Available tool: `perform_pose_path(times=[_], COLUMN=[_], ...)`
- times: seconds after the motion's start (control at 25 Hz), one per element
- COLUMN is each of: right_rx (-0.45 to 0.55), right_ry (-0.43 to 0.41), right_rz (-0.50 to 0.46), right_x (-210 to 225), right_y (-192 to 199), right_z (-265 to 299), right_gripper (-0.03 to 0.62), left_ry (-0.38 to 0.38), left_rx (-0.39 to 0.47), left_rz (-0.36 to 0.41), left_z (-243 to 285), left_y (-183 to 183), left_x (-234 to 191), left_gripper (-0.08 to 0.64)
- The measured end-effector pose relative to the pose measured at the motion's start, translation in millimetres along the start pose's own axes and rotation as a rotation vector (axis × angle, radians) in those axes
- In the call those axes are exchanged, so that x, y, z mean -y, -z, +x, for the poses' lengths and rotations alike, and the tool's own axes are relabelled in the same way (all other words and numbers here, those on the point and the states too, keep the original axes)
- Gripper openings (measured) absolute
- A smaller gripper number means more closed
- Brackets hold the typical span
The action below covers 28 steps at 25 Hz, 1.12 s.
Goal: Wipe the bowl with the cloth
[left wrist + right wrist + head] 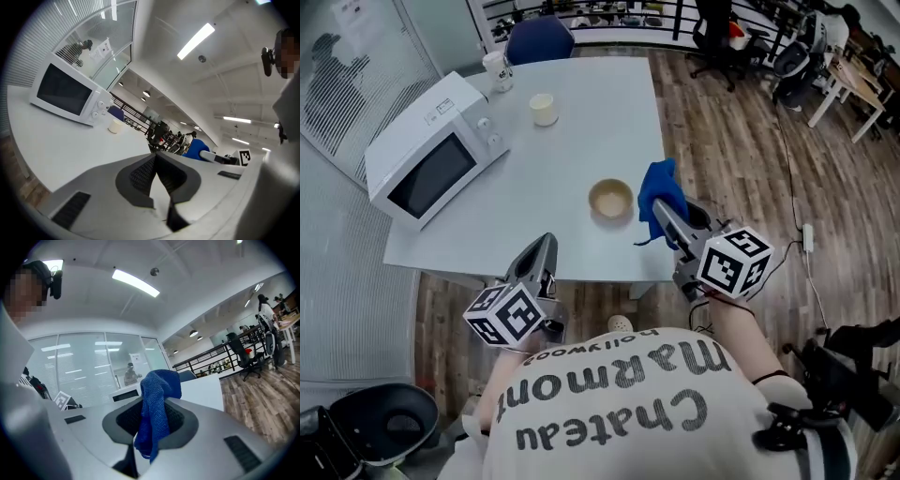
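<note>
A small tan bowl (610,199) sits on the white table (572,131) near its front right corner. My right gripper (659,208) hangs just right of the bowl, shut on a blue cloth (660,195) that bunches up over its tips; the right gripper view shows the cloth (157,413) pinched between the jaws and drooping down. My left gripper (547,242) is held at the table's front edge, left of the bowl, its jaws shut with nothing between them (155,157). The bowl is out of sight in both gripper views.
A white microwave (431,152) stands on the table's left side. A cream cup (544,109) and a white mug (498,70) sit at the back. A blue chair (540,39) is behind the table. Wooden floor (741,178) and office chairs lie to the right.
</note>
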State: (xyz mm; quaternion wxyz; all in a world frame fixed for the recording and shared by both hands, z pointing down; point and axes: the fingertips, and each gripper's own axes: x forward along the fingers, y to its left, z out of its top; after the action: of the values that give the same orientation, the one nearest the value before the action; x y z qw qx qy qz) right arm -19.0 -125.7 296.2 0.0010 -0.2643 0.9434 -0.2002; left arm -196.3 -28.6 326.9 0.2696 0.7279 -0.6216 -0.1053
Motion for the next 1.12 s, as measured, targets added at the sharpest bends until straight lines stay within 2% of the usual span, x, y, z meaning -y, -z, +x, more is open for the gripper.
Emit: perform_pose_path(times=[0.24, 0.36, 0.64, 0.92, 1.0, 1.12], right_rx=[-0.015, -0.03, -0.104, -0.164, -0.179, -0.19], right_ry=[-0.034, -0.058, -0.138, -0.184, -0.182, -0.179], right_rz=[0.031, 0.043, 0.049, 0.034, 0.028, 0.046], right_x=[41.3, 55.4, 63.9, 65.8, 68.9, 71.7], right_y=[-4.1, -2.5, 15.7, 39.7, 50.1, 65.3], right_z=[48.7, 65.4, 95.7, 130.4, 140.9, 152.8], right_gripper=[0.066, 0.066, 0.066, 0.066, 0.066, 0.066], left_ry=[-0.051, -0.056, -0.056, -0.102, -0.106, -0.144], left_rx=[-0.03, -0.038, -0.082, -0.263, -0.308, -0.378], left_rz=[-0.001, -0.025, -0.065, -0.039, -0.04, -0.008], left_z=[51.1, 73.0, 109.4, 143.2, 155.1, 170.6], left_y=[-5.7, -2.8, 9.1, 45.8, 57.7, 77.5], left_x=[-27.9, -36.5, -46.6, -72.5, -80.4, -93.0], left_gripper=[0.006, 0.008, -0.008, 0.029, 0.085, 0.117])
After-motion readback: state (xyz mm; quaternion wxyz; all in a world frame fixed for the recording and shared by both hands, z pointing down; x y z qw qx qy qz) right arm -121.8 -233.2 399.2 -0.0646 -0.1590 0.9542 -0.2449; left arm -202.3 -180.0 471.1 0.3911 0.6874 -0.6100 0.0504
